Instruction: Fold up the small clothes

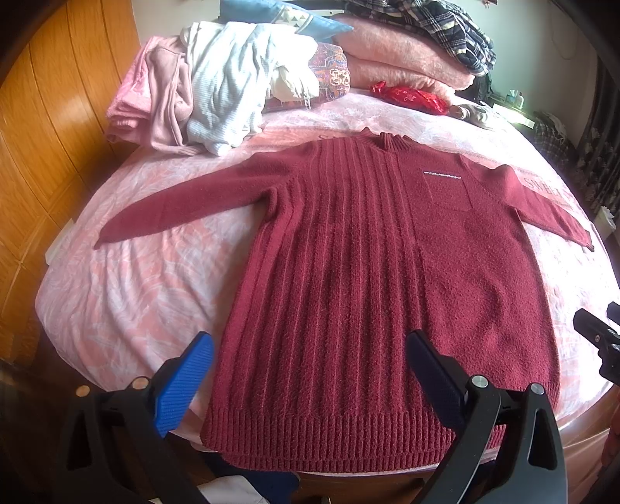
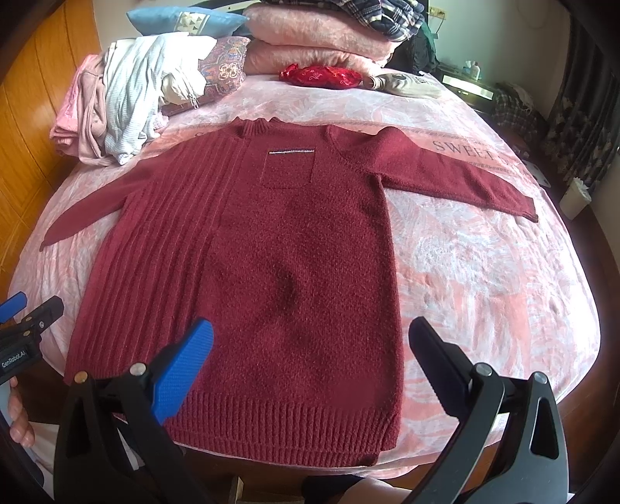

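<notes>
While the wooden wardrobe [image 1: 42,128] stands off the bed's left side, a loose heap of pale clothes [image 1: 217,85], pink and white, sits at the far left corner of the bed [image 1: 128,294], well apart from everything at the near edge. Just right of that heap, along the far edge, lie a patterned cushion [image 1: 331,69], a blue pillow [image 1: 267,15], folded pink blankets [image 1: 403,58] with a plaid garment [image 1: 438,27] on top, and a small red pouch [image 1: 407,95] on the pink floral bedcover. Spread flat across the middle of the bed is the dark red sweater [image 1: 372,263], front up, collar toward the far edge and ribbed hem lying along the near edge; its left half is ribbed, its right half plain with a chest pocket [image 2: 287,167]. One sleeve [image 1: 182,205] stretches toward the left edge, the other sleeve [image 2: 461,174] toward the right edge, both laid out flat. Over the hem hovers the left gripper [image 1: 310,372], jaws spread wide and empty, its blue finger above the bedcover beside the sweater's left side and its black finger over the knit. Further right, the right gripper [image 2: 310,364] also stands wide apart with nothing between its fingers, the blue one above the lower body of the sweater, the black one past its right side over bare bedcover. Whether any fingertip touches the fabric cannot be told.
</notes>
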A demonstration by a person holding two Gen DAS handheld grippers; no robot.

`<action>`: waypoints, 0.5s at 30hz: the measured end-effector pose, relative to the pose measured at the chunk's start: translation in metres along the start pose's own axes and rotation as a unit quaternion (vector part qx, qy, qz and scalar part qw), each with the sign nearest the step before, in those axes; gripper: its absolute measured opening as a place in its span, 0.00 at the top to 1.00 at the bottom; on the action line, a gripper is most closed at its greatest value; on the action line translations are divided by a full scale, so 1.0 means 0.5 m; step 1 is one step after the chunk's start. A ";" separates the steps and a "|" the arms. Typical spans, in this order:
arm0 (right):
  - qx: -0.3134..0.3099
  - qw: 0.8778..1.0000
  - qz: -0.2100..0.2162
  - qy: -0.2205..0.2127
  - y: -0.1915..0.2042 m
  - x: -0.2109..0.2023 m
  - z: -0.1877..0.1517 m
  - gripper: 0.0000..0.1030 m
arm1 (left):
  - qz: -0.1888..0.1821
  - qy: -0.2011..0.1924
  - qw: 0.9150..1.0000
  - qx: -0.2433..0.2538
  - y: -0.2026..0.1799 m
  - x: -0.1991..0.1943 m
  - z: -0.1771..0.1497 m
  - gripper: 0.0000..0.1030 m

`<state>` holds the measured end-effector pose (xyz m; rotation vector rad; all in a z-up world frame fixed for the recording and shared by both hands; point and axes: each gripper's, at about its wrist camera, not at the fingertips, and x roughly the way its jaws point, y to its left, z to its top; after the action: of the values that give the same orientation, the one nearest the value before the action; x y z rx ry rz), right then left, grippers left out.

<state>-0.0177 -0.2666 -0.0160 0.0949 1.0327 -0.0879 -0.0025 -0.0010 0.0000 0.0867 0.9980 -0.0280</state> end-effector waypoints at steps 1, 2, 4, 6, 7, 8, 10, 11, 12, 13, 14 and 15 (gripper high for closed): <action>0.000 1.000 0.000 0.000 0.000 0.000 0.000 0.03 | 0.000 0.000 1.000 0.000 0.000 0.000 0.000 0.04; 0.000 1.000 0.000 0.000 0.000 0.000 0.000 0.03 | 0.000 0.000 1.000 0.000 -0.001 0.000 0.000 0.04; 0.000 1.000 0.000 0.000 0.000 0.000 0.000 0.02 | 0.000 0.000 1.000 0.000 0.000 0.000 0.001 0.04; 0.000 1.000 0.000 0.000 0.001 0.000 0.001 0.02 | 0.001 0.000 1.000 0.000 0.000 0.000 0.001 0.04; 0.000 1.000 0.000 0.001 0.001 0.000 0.001 0.02 | 0.001 0.001 1.000 0.000 0.000 0.000 0.001 0.04; 0.000 1.000 0.000 0.001 0.001 0.000 0.000 0.02 | 0.000 0.001 1.000 0.000 0.000 0.001 0.000 0.04; -0.001 1.000 0.000 0.001 0.000 0.001 -0.001 0.03 | 0.000 0.001 1.000 0.000 0.001 -0.001 0.000 0.04; 0.000 1.000 0.000 0.001 0.000 0.001 0.000 0.03 | 0.000 0.000 1.000 0.000 0.001 -0.001 0.000 0.04; 0.000 1.000 0.000 0.001 -0.001 0.001 -0.001 0.03 | 0.000 0.000 1.000 0.000 0.000 -0.001 0.000 0.04; -0.001 1.000 0.000 0.001 -0.001 0.001 -0.001 0.03 | 0.000 0.000 1.000 0.000 0.000 -0.001 0.000 0.04; -0.001 1.000 0.000 0.001 0.000 0.001 -0.001 0.03 | 0.000 0.000 1.000 0.000 0.000 -0.001 0.000 0.04; 0.000 1.000 0.000 0.001 -0.001 0.001 -0.001 0.03 | 0.000 0.000 1.000 0.000 0.000 -0.001 0.000 0.04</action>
<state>-0.0176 -0.2668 -0.0168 0.0943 1.0352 -0.0874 -0.0028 -0.0011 0.0003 0.0866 0.9983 -0.0275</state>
